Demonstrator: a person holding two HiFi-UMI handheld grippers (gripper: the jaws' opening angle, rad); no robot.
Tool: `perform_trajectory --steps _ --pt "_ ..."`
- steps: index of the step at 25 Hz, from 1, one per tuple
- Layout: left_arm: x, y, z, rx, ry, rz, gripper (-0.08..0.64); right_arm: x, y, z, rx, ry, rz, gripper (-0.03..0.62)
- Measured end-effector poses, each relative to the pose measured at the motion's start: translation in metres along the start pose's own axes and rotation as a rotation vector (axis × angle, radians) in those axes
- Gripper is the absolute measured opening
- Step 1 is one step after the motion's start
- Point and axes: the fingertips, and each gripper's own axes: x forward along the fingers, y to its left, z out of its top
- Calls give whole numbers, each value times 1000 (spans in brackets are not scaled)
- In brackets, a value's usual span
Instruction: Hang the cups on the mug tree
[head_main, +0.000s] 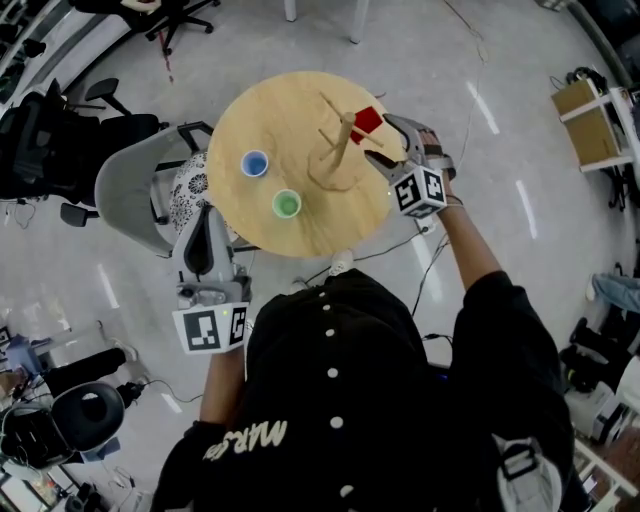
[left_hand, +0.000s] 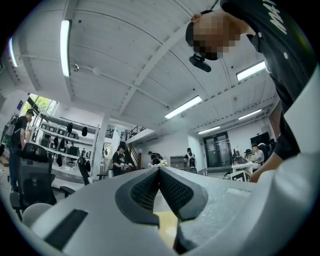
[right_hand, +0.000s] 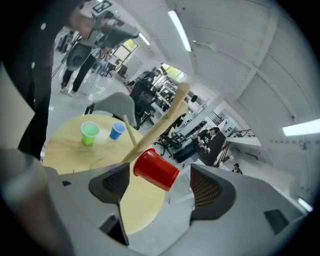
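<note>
Red cup (right_hand: 155, 169) apparently on tree (head_main: 340, 150); right hand-held gripper (right_hand: 162, 186) spread, left hand-held gripper (left_hand: 160, 171) closed.

Light: bright, from long white ceiling strip lamps (left_hand: 65, 47)
Glare: pale streaks on glossy grey floor (head_main: 482, 106)
Edges: fisheye bending, dark corners, all 3 views
Blur: near foreground soft

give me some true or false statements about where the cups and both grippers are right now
1. The red cup hangs on a peg of the mug tree. True.
2. The right gripper clamps the red cup. False: the right gripper is open, its fingers apart and clear of the cup.
3. The blue cup and green cup stand upright on the round wooden table. True.
4. The left gripper holds the green cup. False: the left gripper is shut on nothing.
</note>
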Motion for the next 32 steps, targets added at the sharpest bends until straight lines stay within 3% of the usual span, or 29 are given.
perform_trajectory --steps 8,14,27,32 --pt "6 -14 4 8 0 -38 -3 -33 1 11 480 -113 -54 358" --pt "-2 -14 -1 6 35 -13 -3 -39 55 5 674 -144 5 345" --pt "-31 19 -27 4 121 104 -3 33 217 39 679 -83 371 351" --pt "-44 27 -33 15 145 145 -3 63 267 50 694 -37 436 353"
